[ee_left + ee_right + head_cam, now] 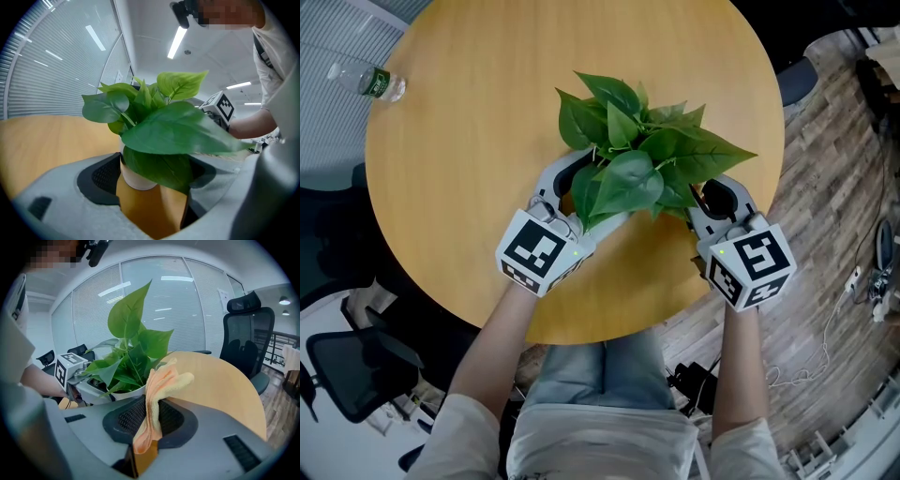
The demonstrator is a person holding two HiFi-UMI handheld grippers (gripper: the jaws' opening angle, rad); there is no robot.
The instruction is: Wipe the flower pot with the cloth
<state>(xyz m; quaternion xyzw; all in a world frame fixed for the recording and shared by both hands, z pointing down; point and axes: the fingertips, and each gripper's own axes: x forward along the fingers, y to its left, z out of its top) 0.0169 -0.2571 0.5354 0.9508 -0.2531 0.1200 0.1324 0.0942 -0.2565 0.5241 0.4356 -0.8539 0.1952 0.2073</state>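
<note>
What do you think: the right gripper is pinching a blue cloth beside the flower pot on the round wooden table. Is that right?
Not quite. The cloth is pale orange, not blue, as the right gripper view shows. The rest holds: the right gripper is pinching it beside the flower pot on the round wooden table.

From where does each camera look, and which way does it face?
Head view: on the head, facing steeply down at table and plant; shows forearms, left claw, right claw.
Left gripper view: on the left claw, facing the pot between its jaws.
Right gripper view: on the right claw, facing its held cloth.
Both gripper views share the plant, each showing the other arm.
</note>
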